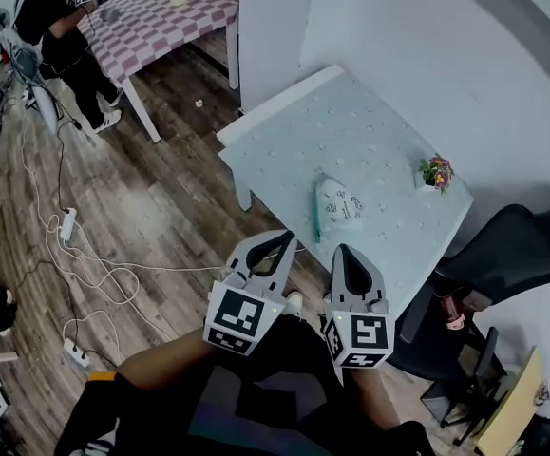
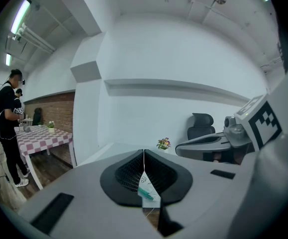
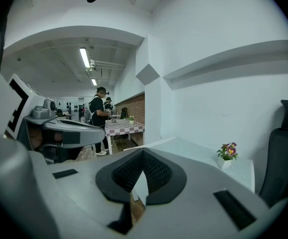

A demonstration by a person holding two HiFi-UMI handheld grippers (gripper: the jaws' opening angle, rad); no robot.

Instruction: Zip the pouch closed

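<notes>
A white pouch (image 1: 337,204) with a teal zip edge lies on the pale table (image 1: 369,122), near its front edge. Both grippers hover side by side over the floor, short of that edge and apart from the pouch. My left gripper (image 1: 277,239) is shut with nothing in it, and so is my right gripper (image 1: 344,252). In the left gripper view the closed jaws (image 2: 144,151) leave a thin slit through which a sliver of the pouch (image 2: 145,185) shows. In the right gripper view the jaws (image 3: 143,151) are closed too, and the pouch is hidden.
A small flower pot (image 1: 435,173) stands at the table's right side. A black office chair (image 1: 517,250) sits to the right. Cables and power strips (image 1: 68,226) trail over the wooden floor. A person (image 1: 61,27) stands by a checkered table (image 1: 161,22) at the far left.
</notes>
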